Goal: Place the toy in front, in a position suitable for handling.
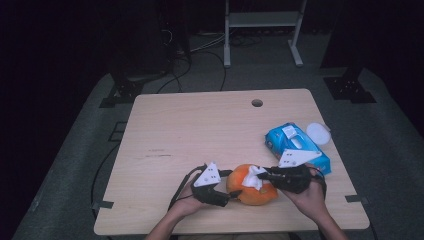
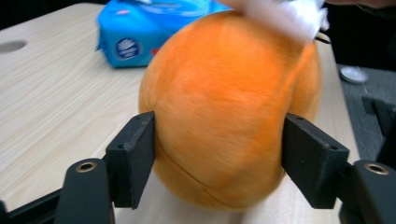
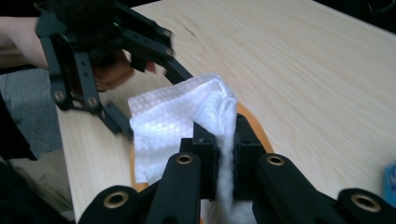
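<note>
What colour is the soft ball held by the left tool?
Orange; the ball shows best in the left gripper view.

The left gripper (image 2: 219, 158) has its two black jaws set against opposite sides of an orange plush ball (image 2: 229, 107), one pad on each flank just below the ball's widest part. The ball rests on the wooden table (image 2: 51, 107) and carries a curved seam low on its near face. A white wipe (image 2: 289, 16) lies on the ball's top, toward the upper right. Behind the ball, toward the far edge of the table, lies a blue pack of wipes (image 2: 135, 32) with a round white emblem on its near end. A round hole (image 2: 11, 45) is cut in the table near its left edge. Past the table's right edge, a small white disc (image 2: 353, 73) lies on the grey floor.
</note>
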